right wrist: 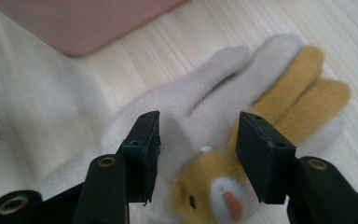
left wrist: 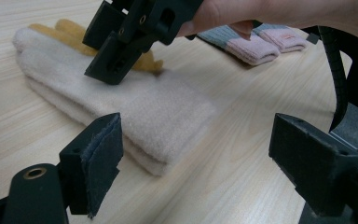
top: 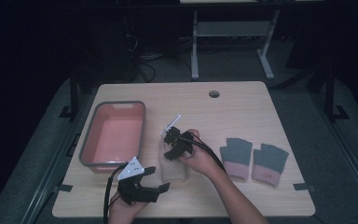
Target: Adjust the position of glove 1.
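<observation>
Cream fleece gloves lie stacked on my wooden table, between the pink bin and 2 grey-pink gloves. My right gripper hovers above them, jaws parted and gripping nothing. My left gripper waits wide open, empty, beside their cuff.

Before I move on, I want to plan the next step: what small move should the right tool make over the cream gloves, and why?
Probably lower the right tool and close it on the stacked cream gloves. Its jaws stand open just above the gloves' fuzzy top, astride the yellow animal patch, not pressing. The left tool waits open short of the cuffs, and the pink bin sits beside them.
</observation>
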